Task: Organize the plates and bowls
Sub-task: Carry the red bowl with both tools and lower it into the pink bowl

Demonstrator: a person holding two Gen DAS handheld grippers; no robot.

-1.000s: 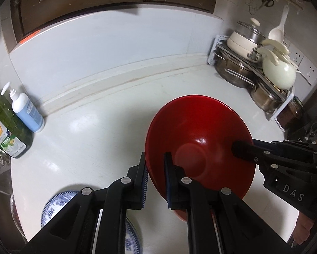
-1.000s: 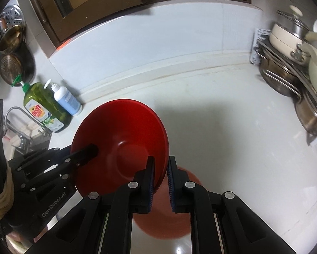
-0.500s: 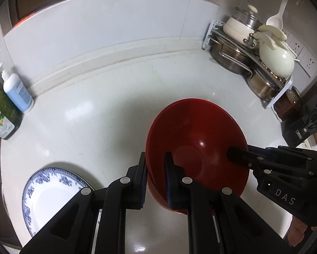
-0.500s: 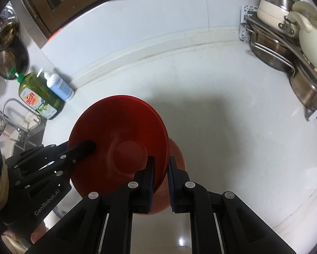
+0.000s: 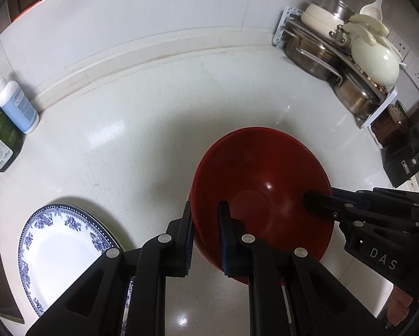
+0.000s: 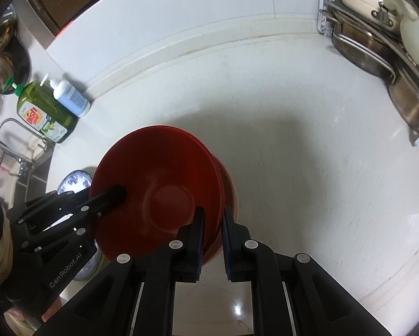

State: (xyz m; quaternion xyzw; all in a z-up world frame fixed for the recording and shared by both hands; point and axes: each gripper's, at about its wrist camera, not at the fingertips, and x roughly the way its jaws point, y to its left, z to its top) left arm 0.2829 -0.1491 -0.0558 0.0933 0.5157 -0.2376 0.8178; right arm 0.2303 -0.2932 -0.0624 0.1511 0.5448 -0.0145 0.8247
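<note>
A red bowl is held from both sides low over the white counter. My left gripper is shut on its left rim. My right gripper is shut on its right rim; it shows in the left wrist view reaching into the bowl. The held bowl sits tilted into a second red bowl beneath it, whose edge shows at the right. A blue-and-white patterned plate lies on the counter to the left, partly hidden by my left gripper.
A green dish-soap bottle and a white pump bottle stand at the back left by the sink tap. A rack of steel pots and cream cookware fills the back right corner. A dark jar stands beside it.
Both grippers have lowered the red bowl toward the counter, down into the second red bowl. The blue-and-white plate has come further into view at the left.
</note>
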